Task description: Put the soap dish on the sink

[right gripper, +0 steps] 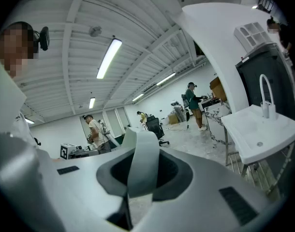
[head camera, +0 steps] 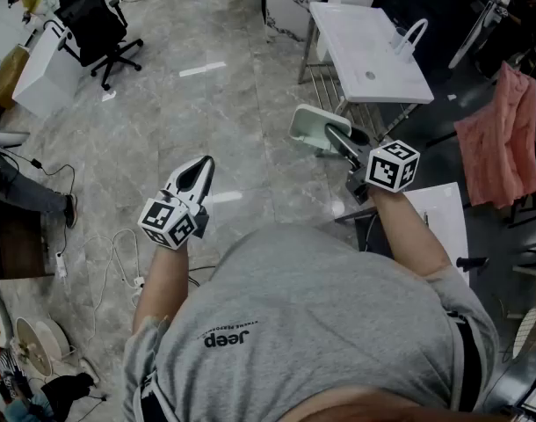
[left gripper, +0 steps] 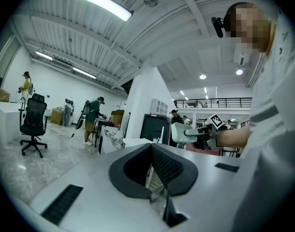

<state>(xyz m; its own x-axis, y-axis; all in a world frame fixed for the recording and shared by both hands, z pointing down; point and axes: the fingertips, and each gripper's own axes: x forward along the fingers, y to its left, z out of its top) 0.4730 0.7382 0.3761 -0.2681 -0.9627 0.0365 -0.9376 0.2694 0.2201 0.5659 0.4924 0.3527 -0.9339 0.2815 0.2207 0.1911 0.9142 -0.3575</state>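
Centre-right of head view: R gripper (head camera: 340, 139) clamped on edge of dish (head camera: 314, 127), held in air just below-left of sink (head camera: 360, 38), apart from it. Centre-left: L gripper (head camera: 200, 170), jaws together, nothing betw. them, over floor (head camera: 215, 104). R gripper view: dish (right gripper: 143, 163) stands on edge betw. jaws.

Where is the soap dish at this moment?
Head view, right of centre: the right gripper holds the soap dish in the air, near the white sink.
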